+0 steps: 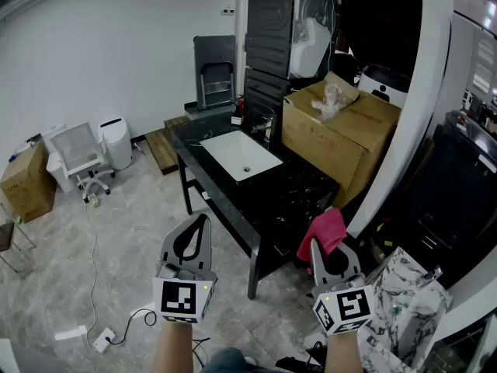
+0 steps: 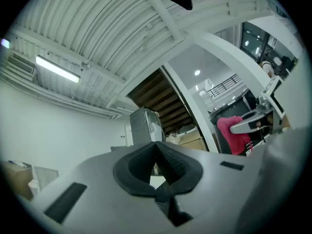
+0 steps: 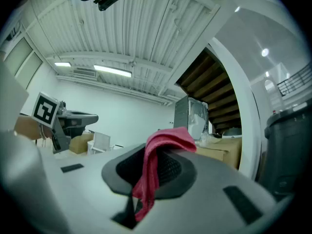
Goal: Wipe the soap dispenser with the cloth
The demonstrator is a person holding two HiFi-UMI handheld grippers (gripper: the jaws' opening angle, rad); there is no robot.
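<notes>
My right gripper [image 1: 317,245] is shut on a red cloth [image 1: 324,233], which bunches over the jaw tips and hangs down between them [image 3: 155,165]. My left gripper [image 1: 203,222] is shut with nothing in it; its pads meet at the tip [image 2: 156,146]. Both hover over the floor in front of a black table [image 1: 233,208] with a white sink basin [image 1: 241,155]. A faucet [image 1: 267,124] stands behind the basin. I cannot pick out a soap dispenser. In the left gripper view the right gripper [image 2: 249,125] and the cloth [image 2: 231,133] show at the right.
A large cardboard box [image 1: 342,134] sits on the table's right end, a tall black cabinet [image 1: 272,45] behind it. A white curved pillar [image 1: 411,115] rises at right. A white chair [image 1: 78,155], a box [image 1: 27,181] and a power strip [image 1: 102,337] are at left.
</notes>
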